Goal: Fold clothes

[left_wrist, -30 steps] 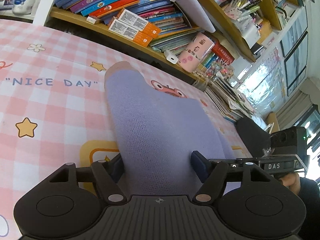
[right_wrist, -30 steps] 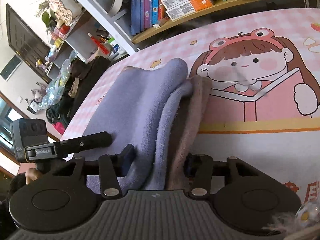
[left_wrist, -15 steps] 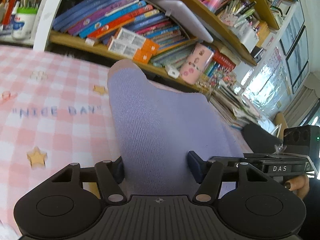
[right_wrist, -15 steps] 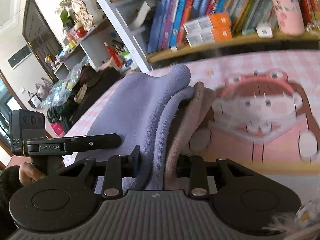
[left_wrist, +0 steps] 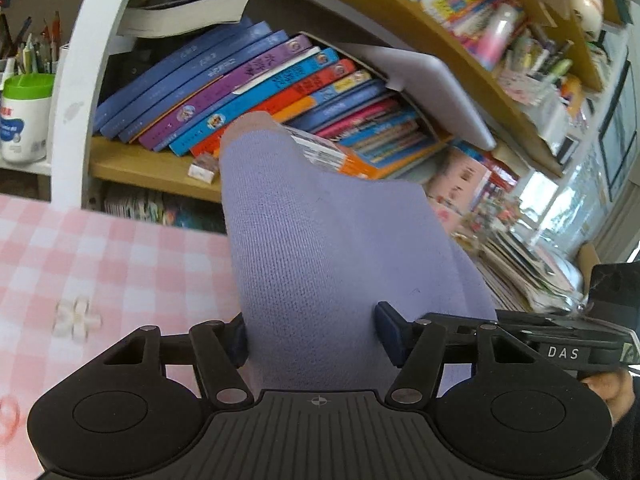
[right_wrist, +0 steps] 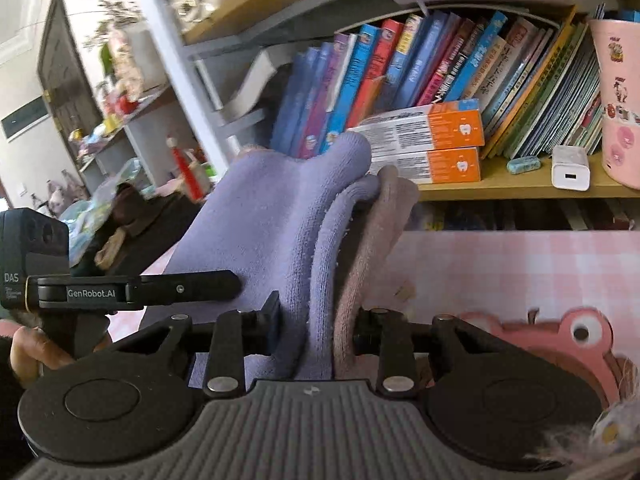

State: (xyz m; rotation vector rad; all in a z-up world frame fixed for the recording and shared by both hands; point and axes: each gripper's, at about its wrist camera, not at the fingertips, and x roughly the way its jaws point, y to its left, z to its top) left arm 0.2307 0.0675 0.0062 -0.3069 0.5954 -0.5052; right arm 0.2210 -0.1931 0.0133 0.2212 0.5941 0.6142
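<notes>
A folded lilac knit garment [left_wrist: 320,248] with a pinkish-brown inner layer [right_wrist: 372,248] is held up off the pink checked tablecloth [left_wrist: 100,256]. My left gripper [left_wrist: 312,332] is shut on one edge of it, the cloth filling the gap between its blue pads. My right gripper [right_wrist: 316,324] is shut on the stacked layers at the other edge. In the right wrist view the left gripper [right_wrist: 224,284] appears at the left, a hand [right_wrist: 28,352] holding it. The right gripper's body shows at the right of the left wrist view. The garment's far end points toward the bookshelf.
A wooden bookshelf [left_wrist: 152,168] packed with leaning books [left_wrist: 248,80] stands just behind the table. Orange-and-white boxes [right_wrist: 432,144], a white charger [right_wrist: 570,168] and a pink cup [right_wrist: 618,100] sit on its ledge. The cloth's cartoon frog print [right_wrist: 560,336] lies under the right gripper.
Both grippers have lifted the garment off the table and tilted upward, so the bookshelf now fills the view. The grips have not changed.
</notes>
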